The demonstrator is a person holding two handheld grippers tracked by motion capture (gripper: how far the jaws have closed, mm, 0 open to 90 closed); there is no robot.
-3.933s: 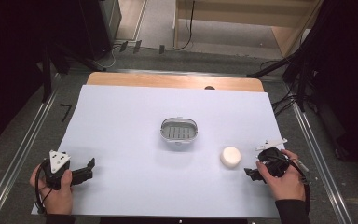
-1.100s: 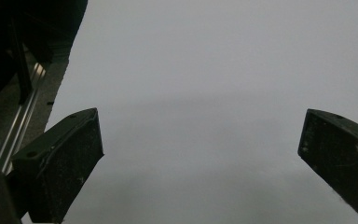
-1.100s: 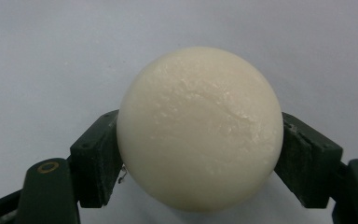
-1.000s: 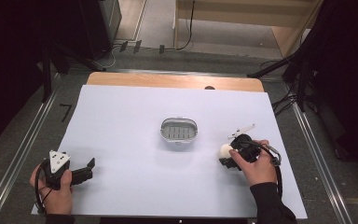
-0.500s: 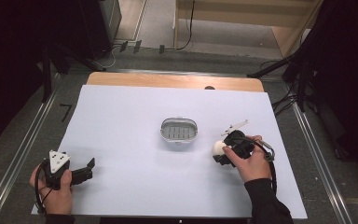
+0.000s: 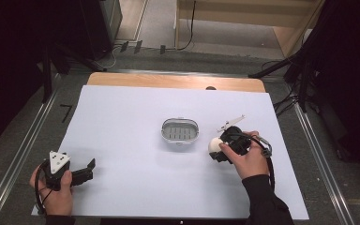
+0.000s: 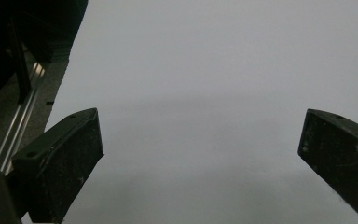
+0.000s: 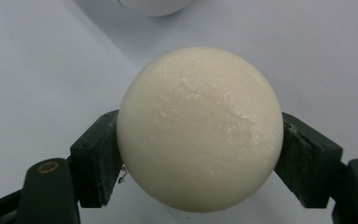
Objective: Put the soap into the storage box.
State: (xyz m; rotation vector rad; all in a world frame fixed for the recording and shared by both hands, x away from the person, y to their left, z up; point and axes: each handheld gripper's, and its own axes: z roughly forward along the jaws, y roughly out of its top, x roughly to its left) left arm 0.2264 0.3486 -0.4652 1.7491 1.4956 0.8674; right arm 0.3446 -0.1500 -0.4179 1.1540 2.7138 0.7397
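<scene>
White sheet (image 6: 136,122) | oval dish (image 6: 180,131) beside ball-holding right tool (image 6: 215,149)

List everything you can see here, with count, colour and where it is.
soap bar: one, cream white, round, clamped in the right gripper, just right of the dish
soap dish: one, grey with slotted floor, middle of the sheet
white sheet: one, covering the table
table: one, wooden edge at the far side
left gripper: one, black, open, near left corner
right gripper: one, black, shut on the soap
hands: two, one on each gripper
</scene>
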